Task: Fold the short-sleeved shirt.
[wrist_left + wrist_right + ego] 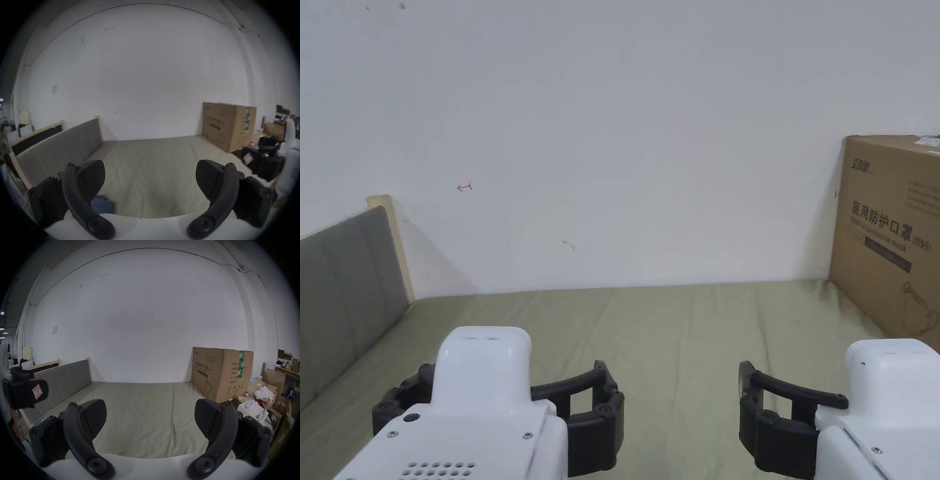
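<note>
A crumpled blue garment (102,206) lies on the olive bed sheet low in the left gripper view, partly hidden behind that gripper's left jaw. My left gripper (150,167) hovers above the sheet, open, with nothing between its jaws. My right gripper (150,405) is open and empty too, over bare sheet. In the head view both white-bodied grippers sit side by side at the bottom, left gripper (500,394) and right gripper (850,400), pointing toward the wall. The left gripper (27,392) also appears at the left edge of the right gripper view.
The bed sheet (675,325) runs to a white wall. A grey padded headboard (344,294) borders the left side. A large cardboard box (894,237) stands on the bed's far right corner. Boxes and loose items (267,391) crowd the area right of the bed.
</note>
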